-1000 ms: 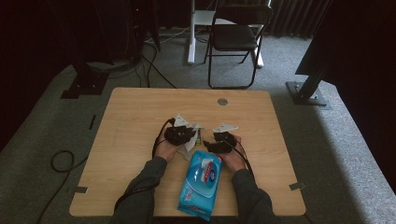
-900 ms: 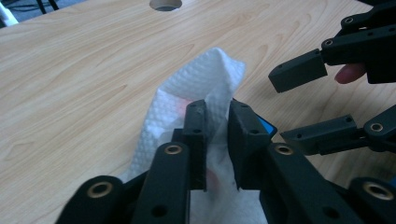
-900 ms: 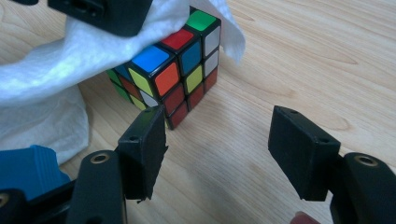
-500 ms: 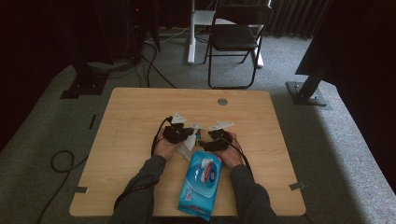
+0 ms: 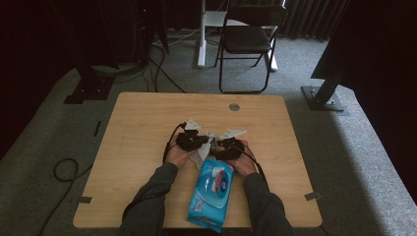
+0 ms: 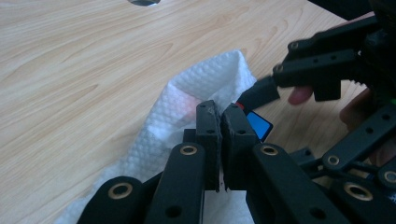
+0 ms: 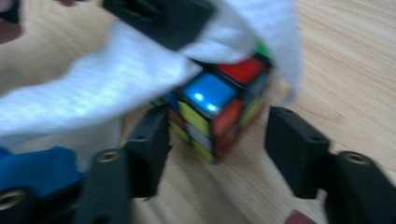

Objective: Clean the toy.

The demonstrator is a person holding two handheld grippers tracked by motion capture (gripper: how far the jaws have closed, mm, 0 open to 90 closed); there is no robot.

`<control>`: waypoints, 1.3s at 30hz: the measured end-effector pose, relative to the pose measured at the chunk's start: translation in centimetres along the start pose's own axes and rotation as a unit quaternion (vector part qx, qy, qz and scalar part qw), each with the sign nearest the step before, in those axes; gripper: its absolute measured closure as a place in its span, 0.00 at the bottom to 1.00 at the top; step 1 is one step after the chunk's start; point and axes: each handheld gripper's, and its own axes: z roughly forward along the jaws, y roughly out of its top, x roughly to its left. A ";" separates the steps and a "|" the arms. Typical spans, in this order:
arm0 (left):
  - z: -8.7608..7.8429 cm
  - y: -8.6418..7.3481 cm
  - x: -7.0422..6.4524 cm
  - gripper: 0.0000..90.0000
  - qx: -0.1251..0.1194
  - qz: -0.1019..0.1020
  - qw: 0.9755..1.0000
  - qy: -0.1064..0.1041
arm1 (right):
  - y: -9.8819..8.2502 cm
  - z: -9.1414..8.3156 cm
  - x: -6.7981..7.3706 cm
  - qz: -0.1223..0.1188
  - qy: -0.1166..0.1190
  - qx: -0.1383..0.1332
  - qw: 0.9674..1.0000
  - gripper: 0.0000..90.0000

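A small multicoloured puzzle cube [image 7: 219, 109] stands on the wooden table [image 5: 137, 128], partly draped by a white wipe [image 7: 93, 93]. My left gripper [image 6: 220, 112] is shut on a fold of that wipe [image 6: 187, 102], having just closed on it. A blue corner of the cube [image 6: 258, 125] peeks out behind the jaws. My right gripper [image 7: 219, 140] straddles the cube, and its jaws have just been closing. A gap still shows on the right side. From above, the left gripper [image 5: 205, 141] and right gripper [image 5: 219, 146] meet over the wipe [image 5: 201, 155].
A blue pack of wipes [image 5: 211, 191] lies between the person's forearms near the front edge. A round metal grommet [image 5: 234, 106] sits at the table's far side. A folding chair [image 5: 248, 39] stands on the carpet beyond the table.
The two grippers have drawn a little closer together over the wipe. The blue pack has stayed where it was.
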 end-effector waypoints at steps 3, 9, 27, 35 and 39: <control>0.1 0.3 -0.2 0.96 0.007 0.009 1.000 0.006 | 0.1 -0.1 0.4 -0.017 -0.008 -0.002 1.000 0.51; 0.0 0.3 0.1 0.96 0.008 0.013 1.000 0.021 | -0.2 -0.7 0.3 -0.025 -0.008 -0.014 1.000 0.73; -0.6 0.1 1.0 0.92 0.007 -0.009 0.998 0.059 | 0.1 -1.0 0.7 -0.045 0.036 -0.027 0.998 0.84; -0.9 0.1 0.9 0.92 0.002 -0.007 0.998 0.059 | 0.4 -1.1 0.6 -0.043 0.017 -0.024 0.999 0.48; -1.3 -0.1 1.1 0.92 0.002 -0.008 0.998 0.062 | 0.5 -0.9 0.2 -0.022 0.015 -0.019 0.999 0.35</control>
